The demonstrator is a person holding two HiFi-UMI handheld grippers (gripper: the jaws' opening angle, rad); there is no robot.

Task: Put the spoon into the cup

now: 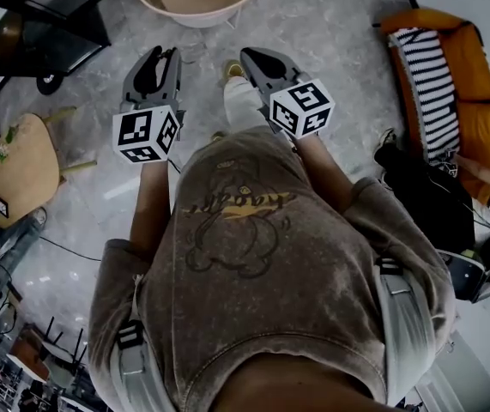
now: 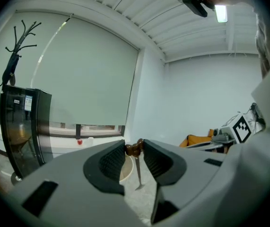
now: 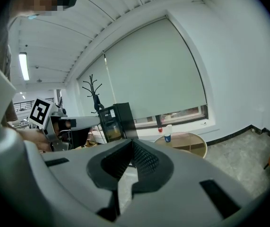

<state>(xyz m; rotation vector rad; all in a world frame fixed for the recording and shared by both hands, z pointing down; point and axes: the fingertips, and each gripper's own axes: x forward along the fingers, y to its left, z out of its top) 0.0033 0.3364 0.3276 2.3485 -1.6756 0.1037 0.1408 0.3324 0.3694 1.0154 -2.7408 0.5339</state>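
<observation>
Left gripper view: left claw (image 2: 134, 146) pinches spoon (image 2: 138, 174) by its brown handle end, rest hanging toward 6 o'clock. Right claw (image 3: 132, 142) clenched, empty. Risk: tip-only pinch may let spoon swing or slip.

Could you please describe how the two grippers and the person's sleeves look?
Both the left gripper and the right gripper have grey moulded bodies with dark ribbed pads. Each carries a white cube with black square markers. The person wears a brownish short-sleeved T-shirt with a cartoon print, and grey straps with dark buckles over the shoulders.
</observation>
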